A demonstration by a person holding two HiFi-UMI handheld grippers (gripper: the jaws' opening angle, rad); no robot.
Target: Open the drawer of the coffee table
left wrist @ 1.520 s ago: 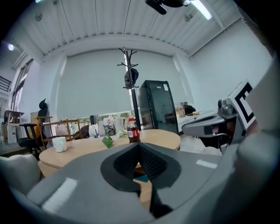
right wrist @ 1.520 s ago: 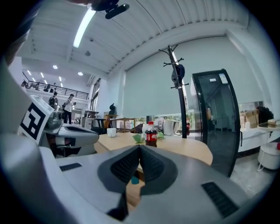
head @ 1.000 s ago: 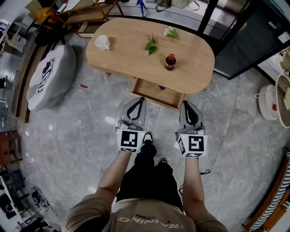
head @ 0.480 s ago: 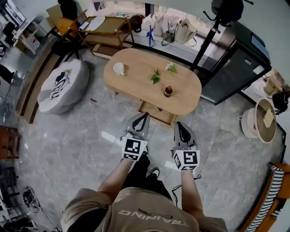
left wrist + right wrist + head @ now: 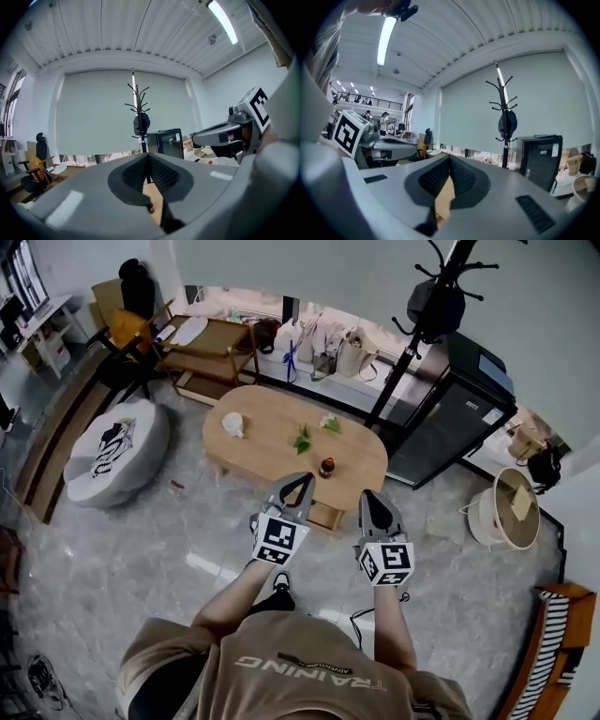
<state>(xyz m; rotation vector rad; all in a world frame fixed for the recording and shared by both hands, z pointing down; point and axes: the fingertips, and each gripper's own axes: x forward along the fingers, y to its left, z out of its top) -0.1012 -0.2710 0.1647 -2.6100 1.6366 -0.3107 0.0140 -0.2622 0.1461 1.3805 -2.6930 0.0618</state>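
Note:
The oval wooden coffee table stands on the grey floor ahead of me. Its drawer is pulled out under the near edge and shows between my two grippers. My left gripper is held high above the floor with its jaws shut and nothing in them. My right gripper is beside it, also shut and empty. In the left gripper view the pads meet at the left gripper's tips, with the right gripper off to the right. The right gripper view shows the right gripper's closed tips.
On the table are a white cup, green leaves, a white flower and a dark bottle. A grey pouf lies left. A black cabinet, a coat rack and a round basket stand right.
Both grippers have risen together as the person stood up. The table and the open drawer now look smaller and farther below. Jaws stayed shut.

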